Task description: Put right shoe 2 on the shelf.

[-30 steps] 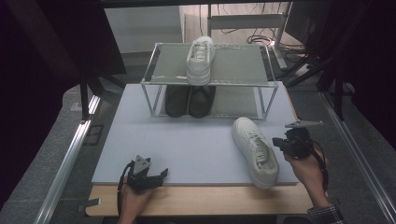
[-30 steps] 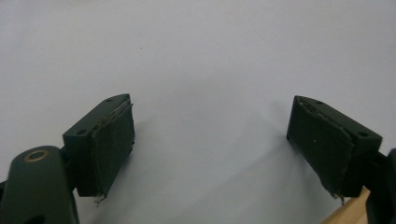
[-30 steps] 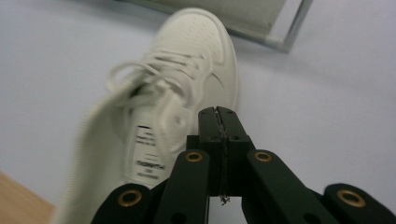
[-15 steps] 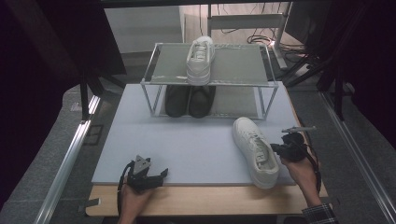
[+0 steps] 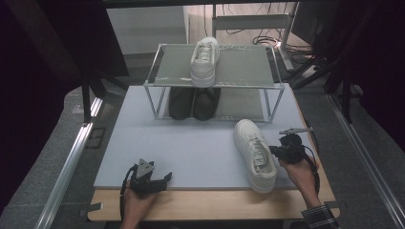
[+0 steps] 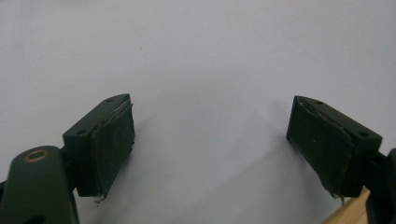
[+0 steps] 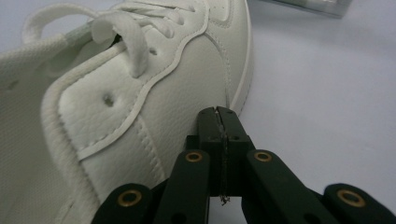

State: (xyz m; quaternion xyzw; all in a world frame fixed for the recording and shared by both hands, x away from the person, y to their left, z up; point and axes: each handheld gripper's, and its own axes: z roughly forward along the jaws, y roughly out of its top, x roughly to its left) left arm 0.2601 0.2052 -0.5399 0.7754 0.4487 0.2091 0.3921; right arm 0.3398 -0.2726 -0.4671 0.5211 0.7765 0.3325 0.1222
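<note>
Beside the closed jaws lies the white sneaker (image 7: 140,107).

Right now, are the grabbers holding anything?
No. The right gripper is shut on nothing, its tips at the side of the white shoe. The left gripper is open over the bare table.

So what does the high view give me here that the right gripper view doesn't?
High view: the rack with a white shoe on top and a dark pair beneath, plus the left gripper at the near edge. Right gripper view: the right gripper with its jaws shut together, empty, tips close against the side of the white sneaker. Both: that sneaker on the grey mat and the right gripper beside it.
</note>
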